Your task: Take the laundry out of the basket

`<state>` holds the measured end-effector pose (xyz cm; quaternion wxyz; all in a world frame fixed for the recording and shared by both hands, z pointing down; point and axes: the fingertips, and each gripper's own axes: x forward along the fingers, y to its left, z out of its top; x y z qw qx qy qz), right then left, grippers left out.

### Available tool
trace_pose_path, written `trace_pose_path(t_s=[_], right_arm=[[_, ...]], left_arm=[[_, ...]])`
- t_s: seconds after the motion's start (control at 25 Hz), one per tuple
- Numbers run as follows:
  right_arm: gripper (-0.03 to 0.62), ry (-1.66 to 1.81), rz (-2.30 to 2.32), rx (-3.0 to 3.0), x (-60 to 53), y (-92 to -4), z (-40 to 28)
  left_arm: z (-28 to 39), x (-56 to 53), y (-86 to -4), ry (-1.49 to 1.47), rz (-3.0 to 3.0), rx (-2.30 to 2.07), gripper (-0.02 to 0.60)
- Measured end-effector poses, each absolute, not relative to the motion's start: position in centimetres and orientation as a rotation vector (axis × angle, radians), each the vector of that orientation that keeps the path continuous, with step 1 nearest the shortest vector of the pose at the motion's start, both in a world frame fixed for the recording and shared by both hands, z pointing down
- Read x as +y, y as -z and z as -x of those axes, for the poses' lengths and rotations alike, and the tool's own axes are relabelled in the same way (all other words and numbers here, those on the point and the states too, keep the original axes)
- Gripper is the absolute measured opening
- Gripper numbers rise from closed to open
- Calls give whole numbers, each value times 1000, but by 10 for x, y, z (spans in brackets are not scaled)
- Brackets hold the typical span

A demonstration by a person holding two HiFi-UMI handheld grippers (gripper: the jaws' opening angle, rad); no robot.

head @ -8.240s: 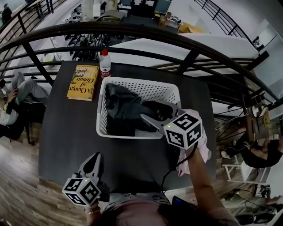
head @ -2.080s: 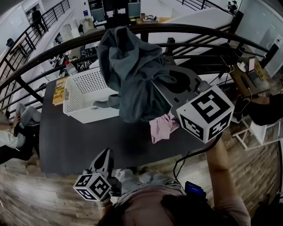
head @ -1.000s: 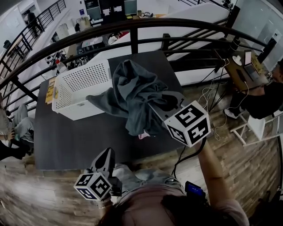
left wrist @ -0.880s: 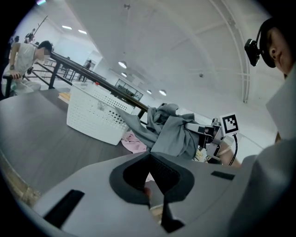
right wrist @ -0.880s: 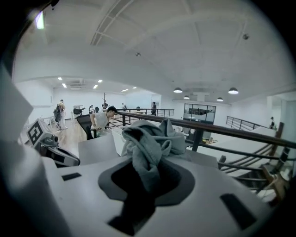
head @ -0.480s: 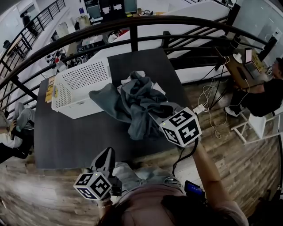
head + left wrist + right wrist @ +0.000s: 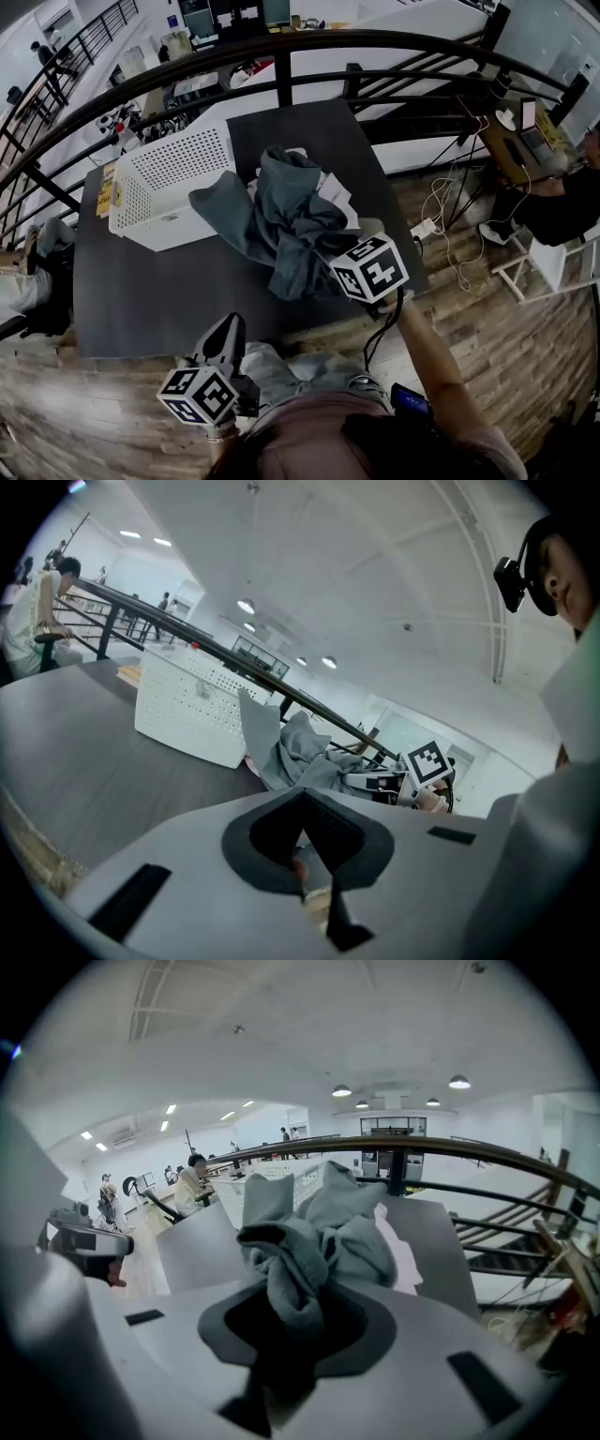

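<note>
Grey garment (image 7: 286, 220) sits crumpled on the dark table (image 7: 141, 300), just right of the white basket (image 7: 173, 178) and over a pale cloth (image 7: 336, 199). The right gripper (image 7: 336, 246) is clenched on a fold. The left gripper (image 7: 223, 330) is closed on nothing, at the near edge. Railing (image 7: 281, 56) runs along the far side, open tabletop near left

Grey garment (image 7: 281, 220) is shown crumpled over a pale pink cloth (image 7: 336, 201), just beside the upright white perforated basket (image 7: 178, 178).
</note>
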<state>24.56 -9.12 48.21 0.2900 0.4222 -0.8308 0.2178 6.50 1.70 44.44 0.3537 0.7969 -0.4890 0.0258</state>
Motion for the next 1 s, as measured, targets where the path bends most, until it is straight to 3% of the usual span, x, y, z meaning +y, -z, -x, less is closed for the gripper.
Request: trace_pose_path(t_s=[0.68,1.0], right_arm=[[129,-756,-1002,-2273,-57,-552,-201],[239,-668,-968,-2308,-44,-545,-182]], left_arm=[[-63,13,-446,-82,-2059,-1259,-2],[-58,22,-450,-79,-2042,-1275,-3]])
